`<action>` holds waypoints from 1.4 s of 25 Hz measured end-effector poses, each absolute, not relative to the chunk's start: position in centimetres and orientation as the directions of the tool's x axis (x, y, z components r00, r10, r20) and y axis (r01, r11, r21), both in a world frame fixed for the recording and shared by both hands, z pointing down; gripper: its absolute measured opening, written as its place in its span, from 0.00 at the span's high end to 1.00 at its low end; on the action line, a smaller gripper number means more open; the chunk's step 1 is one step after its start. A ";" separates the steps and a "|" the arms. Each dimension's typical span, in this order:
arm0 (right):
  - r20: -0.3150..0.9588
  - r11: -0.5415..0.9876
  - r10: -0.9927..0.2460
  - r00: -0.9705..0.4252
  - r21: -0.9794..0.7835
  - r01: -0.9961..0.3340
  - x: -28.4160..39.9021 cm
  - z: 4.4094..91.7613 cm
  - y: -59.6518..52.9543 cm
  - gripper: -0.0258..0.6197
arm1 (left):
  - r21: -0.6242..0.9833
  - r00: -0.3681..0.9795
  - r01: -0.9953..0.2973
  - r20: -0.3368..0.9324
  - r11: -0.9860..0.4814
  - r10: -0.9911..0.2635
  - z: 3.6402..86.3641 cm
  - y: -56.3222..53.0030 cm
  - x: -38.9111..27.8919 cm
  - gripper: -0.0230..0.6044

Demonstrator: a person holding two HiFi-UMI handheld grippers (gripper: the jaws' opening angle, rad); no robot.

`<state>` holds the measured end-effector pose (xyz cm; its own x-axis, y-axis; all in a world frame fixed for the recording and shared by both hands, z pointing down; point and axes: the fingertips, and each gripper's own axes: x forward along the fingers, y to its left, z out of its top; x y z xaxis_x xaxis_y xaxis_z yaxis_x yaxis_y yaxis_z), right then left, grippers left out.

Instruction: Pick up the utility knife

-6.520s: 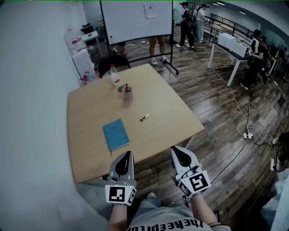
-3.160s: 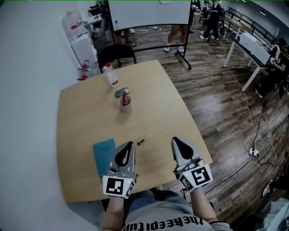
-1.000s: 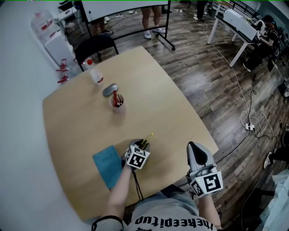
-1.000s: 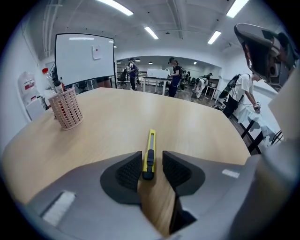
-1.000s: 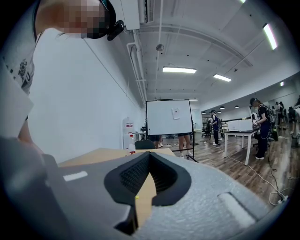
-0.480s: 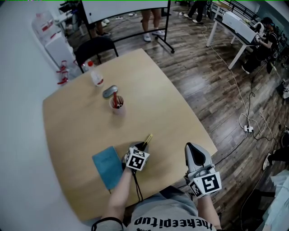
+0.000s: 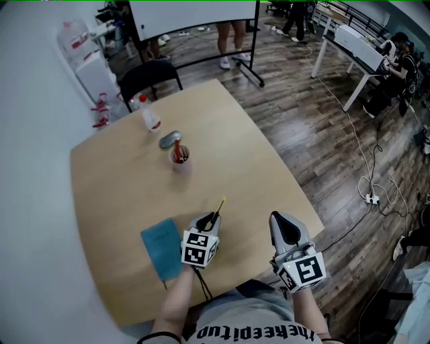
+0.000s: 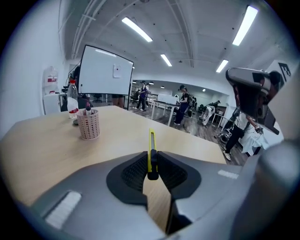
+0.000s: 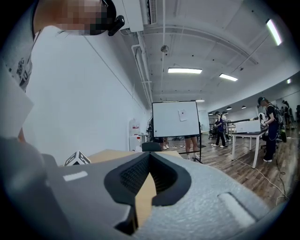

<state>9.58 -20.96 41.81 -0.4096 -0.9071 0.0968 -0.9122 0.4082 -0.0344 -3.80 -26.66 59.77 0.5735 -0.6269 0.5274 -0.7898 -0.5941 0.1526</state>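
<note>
The utility knife is slim and yellow with a black end. It sticks out past the tips of my left gripper and hangs above the tan table. The left jaws have just been closing and now clamp the knife's black rear end between the ribbed pads; my left gripper is shut on it, and the yellow body points forward. My right gripper hovers off the table's near right corner, its tips together with nothing between them. In its own view the right gripper shows only the meeting pads.
A blue notebook lies just left of my left hand. Farther back stand a pink pen cup, a grey oval object and a bottle. A black chair and a whiteboard are beyond the table; people stand at the back.
The left gripper has closed on the knife and risen, lifting it off the table. The right gripper has hardly moved.
</note>
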 end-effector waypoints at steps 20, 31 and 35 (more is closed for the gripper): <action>0.070 0.509 -0.858 -0.509 -0.017 -0.861 6.7 40.5 -21.0 0.96 | 0.064 0.448 -0.891 0.268 -0.448 -0.853 49.5 -21.8 -8.9 0.83; 0.047 0.563 -0.825 -0.563 -0.016 -0.826 4.9 39.9 -20.1 0.96 | 0.064 0.347 -0.938 0.139 -0.341 -0.928 45.2 -19.3 -11.7 0.83; 0.037 0.578 -0.815 -0.578 -0.016 -0.816 4.2 39.7 -19.9 0.96 | 0.073 0.313 -0.949 0.092 -0.308 -0.945 43.9 -18.4 -12.9 0.83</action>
<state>4.23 -19.87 39.70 -0.5782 -0.8151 0.0365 -0.8158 0.5781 -0.0157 -12.92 -18.40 43.93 0.3135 -0.9452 0.0916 -0.9487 -0.3075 0.0735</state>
